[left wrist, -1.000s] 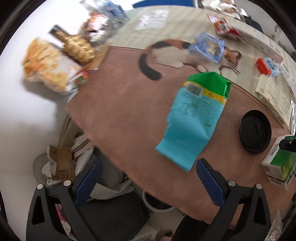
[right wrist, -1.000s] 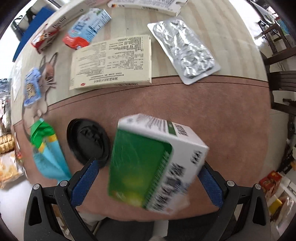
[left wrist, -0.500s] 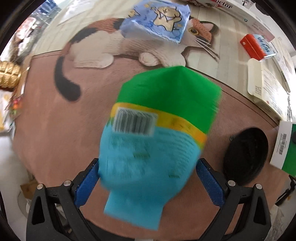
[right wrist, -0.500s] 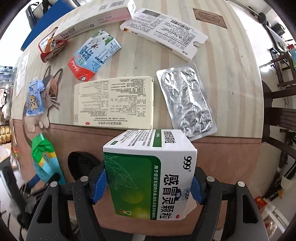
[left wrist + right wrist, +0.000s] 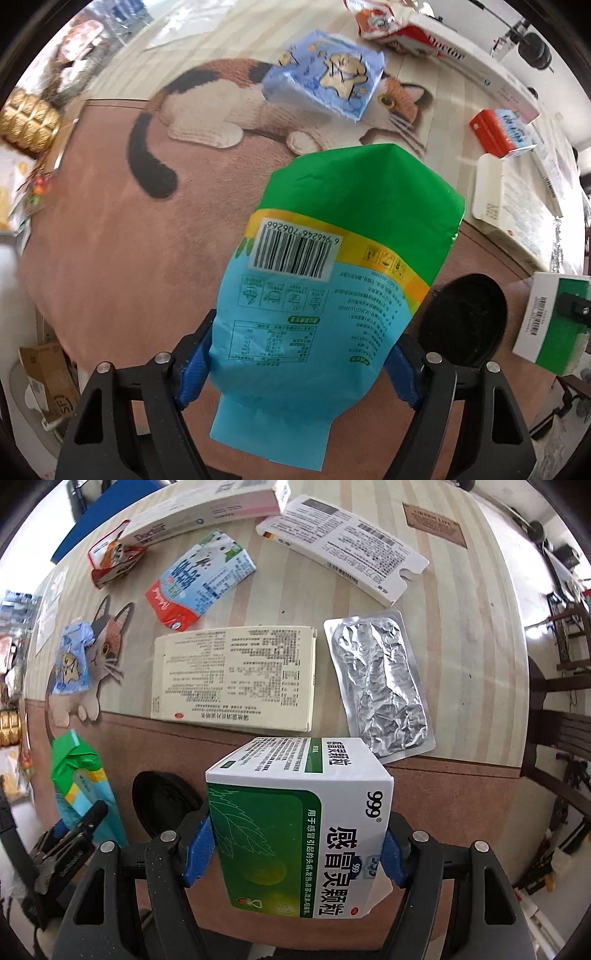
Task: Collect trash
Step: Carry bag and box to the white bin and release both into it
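My left gripper (image 5: pixel 299 365) is shut on a blue and green snack bag (image 5: pixel 332 258) with a barcode, its blue pads pressed into the bag's sides. The bag also shows in the right wrist view (image 5: pixel 79 786), with the left gripper (image 5: pixel 74 834) on it. My right gripper (image 5: pixel 295 845) is shut on a green and white medicine box (image 5: pixel 299 827), held by its two sides. That box shows at the right edge of the left wrist view (image 5: pixel 554 325).
A black lid (image 5: pixel 162 797) lies on the brown mat between the two grippers. Further back lie a cream leaflet box (image 5: pixel 236 679), a foil blister pack (image 5: pixel 380 686), a red and blue carton (image 5: pixel 199 583), a blue wrapper (image 5: pixel 325 81) and long white boxes (image 5: pixel 340 542). Cardboard (image 5: pixel 44 376) sits below the table's left edge.
My left gripper moved onto the snack bag and shut on it. My right gripper shut on the medicine box and holds it steady.
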A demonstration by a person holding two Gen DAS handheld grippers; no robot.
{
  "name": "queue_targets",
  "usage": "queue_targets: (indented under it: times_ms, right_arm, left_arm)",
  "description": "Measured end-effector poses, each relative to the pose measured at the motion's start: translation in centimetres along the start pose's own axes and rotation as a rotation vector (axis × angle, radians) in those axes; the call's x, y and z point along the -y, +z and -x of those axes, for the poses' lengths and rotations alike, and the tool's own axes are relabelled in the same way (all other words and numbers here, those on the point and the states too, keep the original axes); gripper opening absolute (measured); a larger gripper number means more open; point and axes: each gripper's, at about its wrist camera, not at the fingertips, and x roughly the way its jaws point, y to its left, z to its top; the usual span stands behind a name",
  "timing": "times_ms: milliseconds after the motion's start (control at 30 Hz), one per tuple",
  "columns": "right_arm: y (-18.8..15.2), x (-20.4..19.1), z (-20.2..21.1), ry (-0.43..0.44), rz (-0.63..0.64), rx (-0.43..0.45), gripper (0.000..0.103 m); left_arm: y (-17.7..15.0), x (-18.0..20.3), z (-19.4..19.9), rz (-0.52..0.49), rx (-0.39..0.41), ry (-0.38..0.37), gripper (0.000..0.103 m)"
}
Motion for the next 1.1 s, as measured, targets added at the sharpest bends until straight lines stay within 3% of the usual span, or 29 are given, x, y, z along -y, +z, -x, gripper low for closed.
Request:
queue_targets:
  times_ms: [333, 533, 733, 900, 1100]
  right_arm:
    - [-4.6, -1.4, 1.1, 0.016, 0.11, 0.023, 0.075]
    - [-9.0, -3.2, 4.0, 0.034, 0.215, 0.112, 0.075]
    - [-15.9, -7.0, 5.8, 0.099, 0.347, 0.155, 0.075]
    - [-23.6, -10.6, 4.0, 0.179, 0.479, 0.096, 0.075]
    - [-32.4, -16.0, -4.5, 0.192, 0.649, -0.043, 0.075]
  left_arm:
    - [-5.2, -2.2, 7.1, 0.134, 0.131, 0.021, 0.079]
    - [-12.1, -1.9, 12.0, 0.242, 0.215, 0.02, 0.079]
    - [-21.3, -5.1, 14.7, 0.366, 0.258, 0.009, 0.079]
    - [-30.3, -9.4, 14.0, 0.531, 0.234, -0.041, 0.079]
    - [-39.6, -14.9, 7.2, 0.753, 0.132, -0.105, 0.079]
